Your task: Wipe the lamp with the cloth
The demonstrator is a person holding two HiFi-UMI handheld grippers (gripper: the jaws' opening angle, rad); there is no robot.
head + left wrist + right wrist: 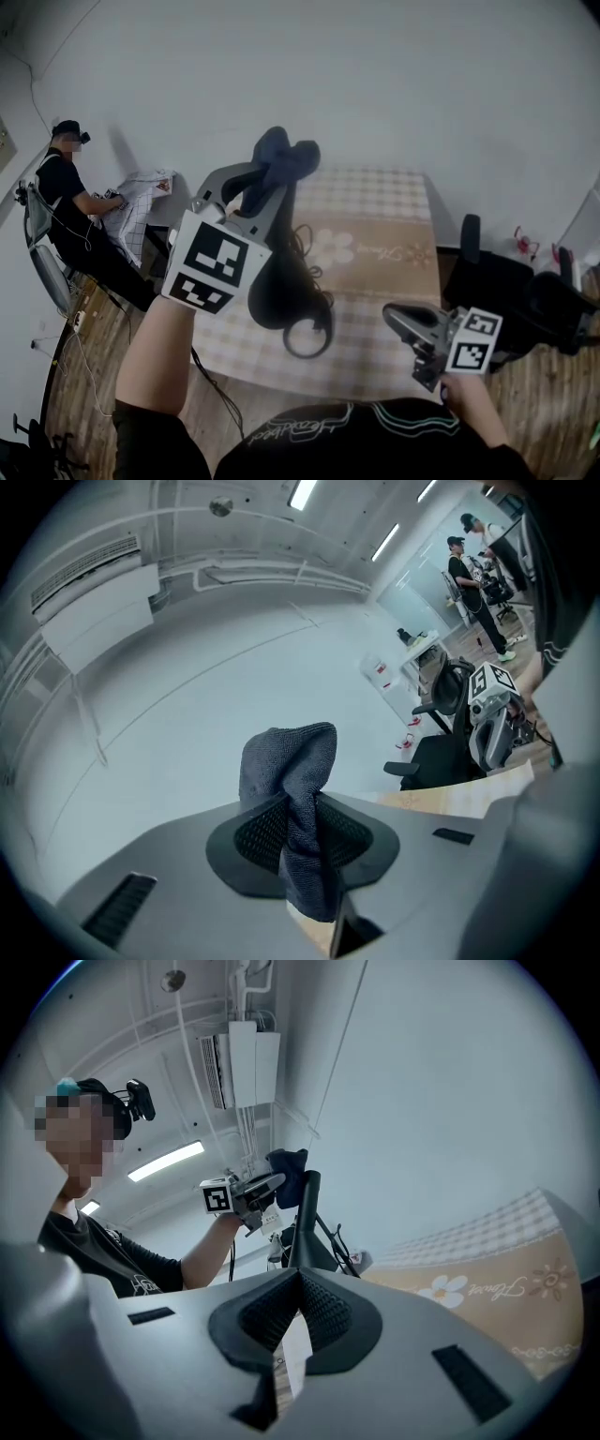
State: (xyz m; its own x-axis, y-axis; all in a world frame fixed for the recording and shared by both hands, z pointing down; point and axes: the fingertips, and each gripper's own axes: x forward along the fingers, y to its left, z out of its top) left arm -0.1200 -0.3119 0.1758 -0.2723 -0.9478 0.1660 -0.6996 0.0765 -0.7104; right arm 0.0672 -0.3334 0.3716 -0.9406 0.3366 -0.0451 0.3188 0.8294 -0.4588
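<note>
The left tool (258,192) is clamped on the cloth (284,157), held up at centre frame of the head view, against or just beside the top of the lamp (281,286); which, I can't tell. The lamp stands on the worktop (375,225). The right tool (394,319), lower right, is closed and empty, well apart from the lamp. Wiping looks to be at the lamp's top. The next move likely calls for drawing the cloth down the stem, with light pressure so the lamp doesn't tip.

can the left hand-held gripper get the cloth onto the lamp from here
Likely yes: the left hand-held gripper holds the cloth right beside the top of the lamp, with nothing visible between them.
</note>
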